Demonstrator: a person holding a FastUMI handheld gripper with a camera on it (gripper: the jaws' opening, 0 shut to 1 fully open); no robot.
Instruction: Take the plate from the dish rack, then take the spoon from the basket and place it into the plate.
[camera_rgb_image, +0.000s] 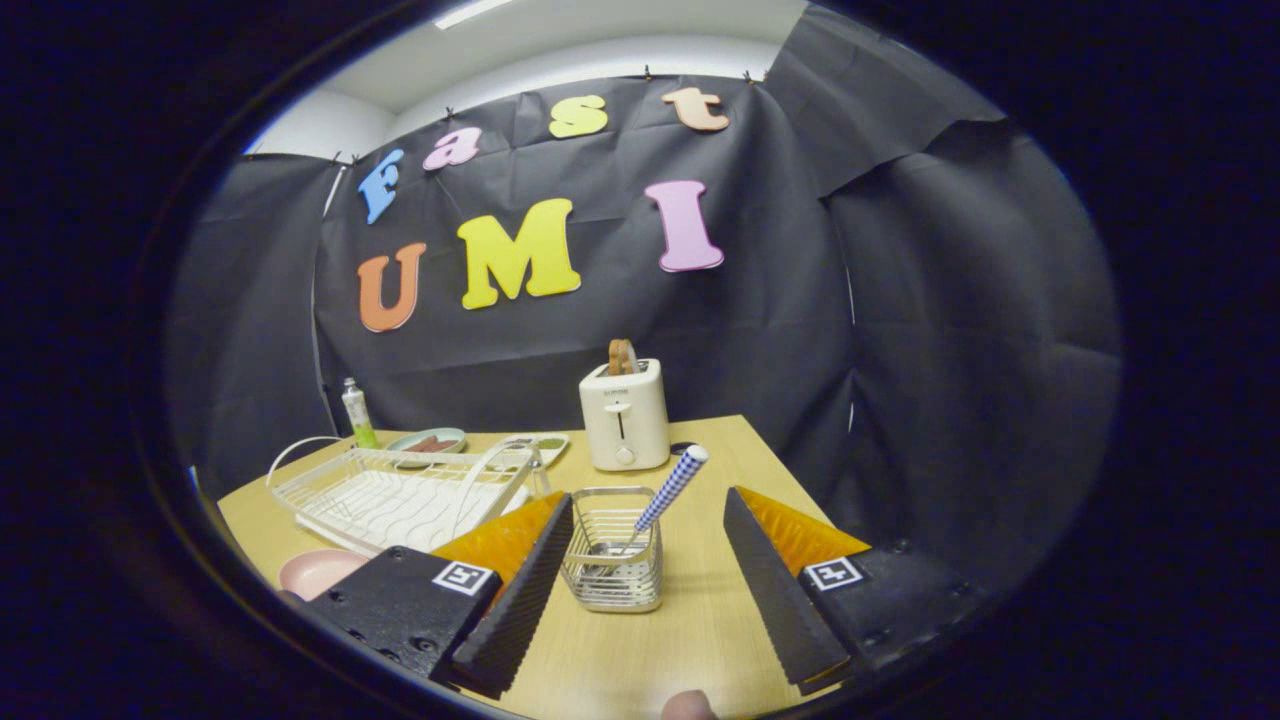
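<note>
Holding my gripper (648, 590) w/ fingers wide, gripping nothing; wire basket (612, 550) sits between them w/ spoon (668, 492) leaning inside. Pink plate (318, 572) lies near table edge (250, 530), beside dish rack (400, 492). Toaster (625, 414) stands beyond.

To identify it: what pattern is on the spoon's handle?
Blue-and-white check, on the spoon in the basket; gripper view.

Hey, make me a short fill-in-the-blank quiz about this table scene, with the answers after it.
1. The spoon stands in the wire ____.
2. The tool is ____, with the basket between its fingers.
3. The toaster stands ____ the basket.
4. The pink plate lies on the table, beside the dish ____.
Answers: basket; open; beyond; rack
</note>
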